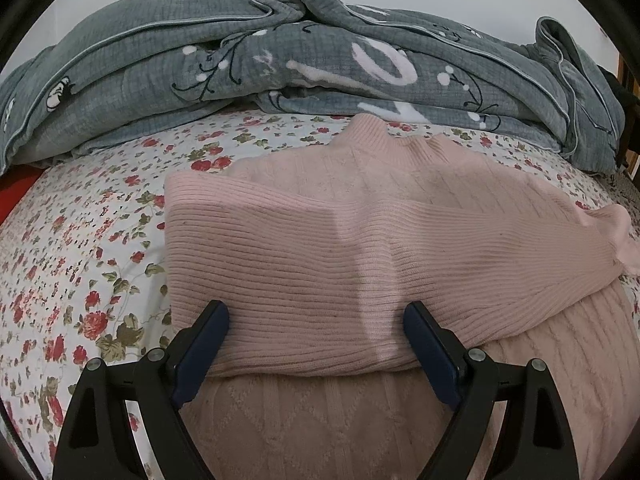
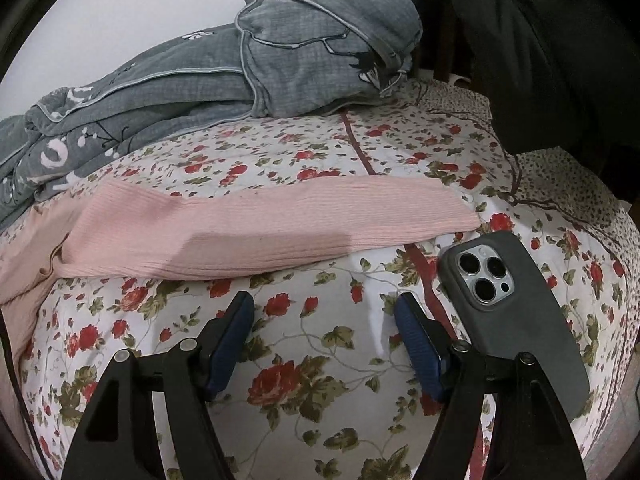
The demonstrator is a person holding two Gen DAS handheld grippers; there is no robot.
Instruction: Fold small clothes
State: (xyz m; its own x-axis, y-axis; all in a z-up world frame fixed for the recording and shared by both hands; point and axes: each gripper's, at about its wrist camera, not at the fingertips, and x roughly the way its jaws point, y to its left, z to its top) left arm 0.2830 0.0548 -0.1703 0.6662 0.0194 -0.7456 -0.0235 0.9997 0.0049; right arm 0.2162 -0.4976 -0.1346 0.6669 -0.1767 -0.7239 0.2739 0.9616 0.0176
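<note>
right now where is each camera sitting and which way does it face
Left wrist: on the left claw, looking forward over the pink sweater toward the grey quilt; its open fingers show.
Right wrist: on the right claw, above the floral bedsheet, facing the sweater's sleeve and a phone; its open fingers show.
Both share sweater, quilt and bedsheet.

Pink ribbed sweater (image 1: 320,240); red-rose floral sheet (image 2: 320,360); grey quilt (image 1: 280,60); black phone (image 2: 520,320).

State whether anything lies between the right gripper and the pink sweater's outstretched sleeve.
Nothing visible does. Only bare floral bedsheet separates the open right gripper from the sleeve. The phone lies off to its right.
</note>
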